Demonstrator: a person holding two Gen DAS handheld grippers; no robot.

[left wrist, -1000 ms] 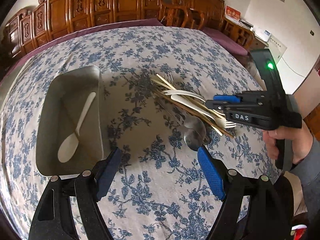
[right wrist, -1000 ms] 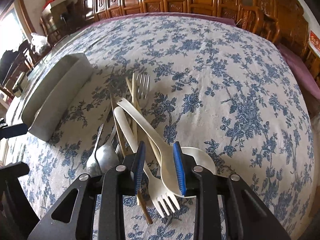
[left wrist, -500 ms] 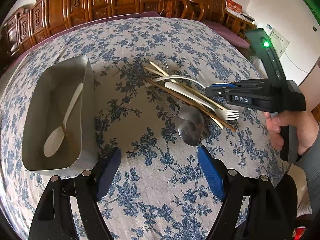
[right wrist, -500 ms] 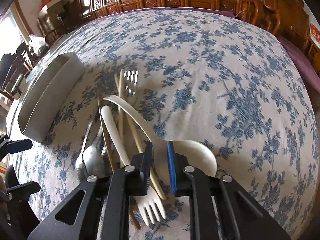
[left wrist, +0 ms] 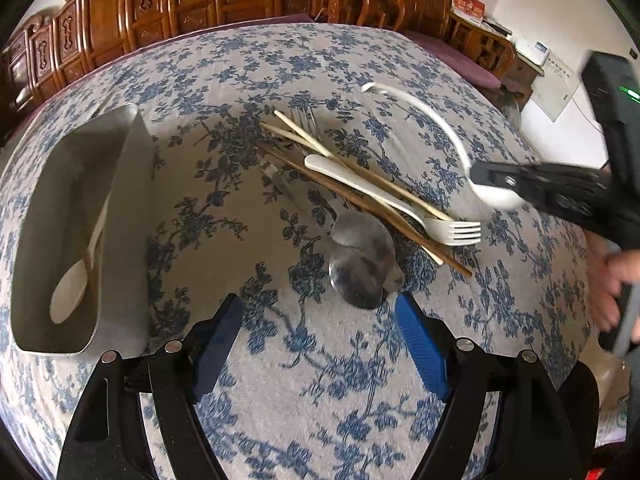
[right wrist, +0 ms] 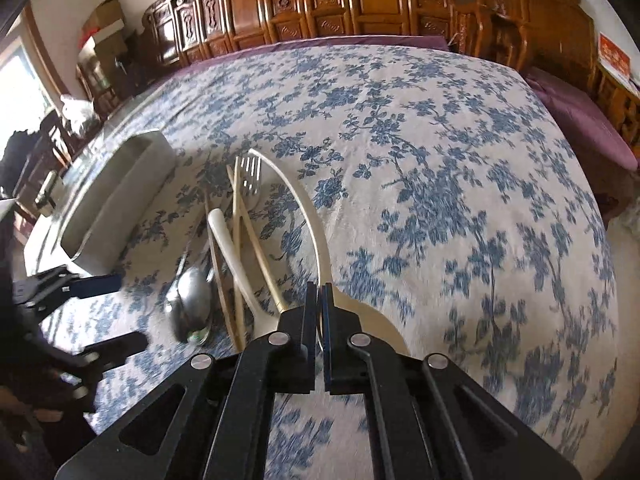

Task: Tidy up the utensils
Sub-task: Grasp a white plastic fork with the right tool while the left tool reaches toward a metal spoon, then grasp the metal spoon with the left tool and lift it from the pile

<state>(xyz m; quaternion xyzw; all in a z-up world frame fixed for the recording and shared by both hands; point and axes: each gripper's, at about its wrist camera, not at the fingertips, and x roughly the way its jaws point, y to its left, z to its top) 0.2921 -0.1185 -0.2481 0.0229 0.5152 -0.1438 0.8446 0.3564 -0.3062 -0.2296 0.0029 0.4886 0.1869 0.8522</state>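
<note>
Left wrist view | metal tray (left wrist: 120,216) at table's left edge, one white spoon (left wrist: 76,276) inside | left gripper (left wrist: 316,344) spread wide, empty | pile mid-table | right gripper (right wrist: 319,312) clamped on white ladle-spoon (left wrist: 432,120) near bowel end, handle pointing to far edge | risk: thin pinch, spoon could pivot or slip.

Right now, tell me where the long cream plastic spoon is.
The long cream plastic spoon is gripped in the right tool, raised right of the utensil pile in both wrist views.

White spoon (left wrist: 436,128) now up off the utensil pile (left wrist: 360,192), right tongs (right wrist: 321,312) newly clamped on it.
</note>
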